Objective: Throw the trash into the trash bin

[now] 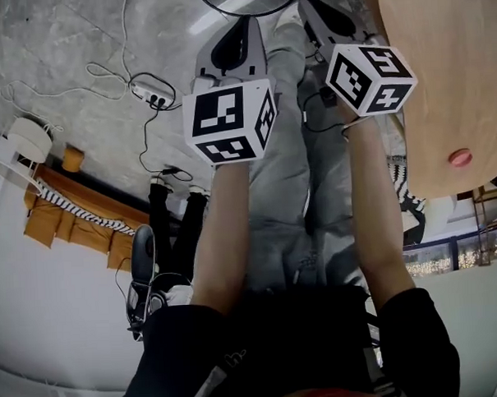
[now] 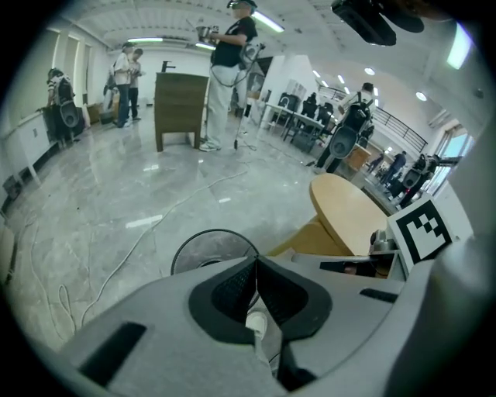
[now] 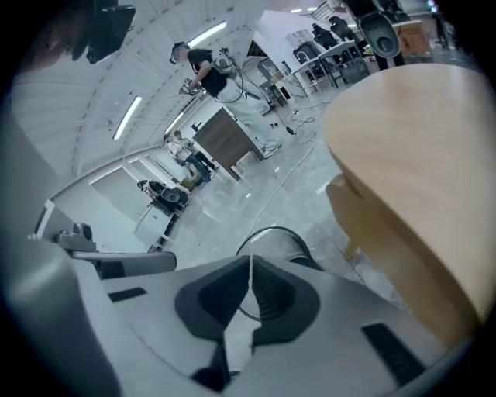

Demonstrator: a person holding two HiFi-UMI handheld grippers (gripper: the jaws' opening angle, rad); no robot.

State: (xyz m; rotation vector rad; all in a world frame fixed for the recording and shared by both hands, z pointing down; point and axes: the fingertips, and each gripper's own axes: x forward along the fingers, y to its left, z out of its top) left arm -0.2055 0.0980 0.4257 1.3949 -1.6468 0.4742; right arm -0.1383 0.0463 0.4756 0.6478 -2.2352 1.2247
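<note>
Two tools were held out in front of the person, side by side and just apart. The left tool (image 2: 256, 271) had its jaws pressed together on nothing, and the right tool (image 3: 249, 267) was likewise closed and empty. Both pointed forward and down over bare floor.

One small pink thing (image 1: 459, 156) lay alone on the round wooden desk (image 1: 441, 78) to the person's right, near the desk's edge. It was probably the trash, though it was too small to tell what it was. It looked roundish, with no clear long axis. From the right tool it lay off to the right and back toward the person, behind the tool's tip rather than ahead of it. The right gripper view accordingly showed only bare desk top. The right tool was plainly the nearer; the left had the right arm between it and the desk.

Farthest out, the bin (image 2: 203, 233) stood on the floor as a dark ring just beyond both tips, left of the desk. A pickup would likely mean swinging right first, then returning forward to the bin.
</note>
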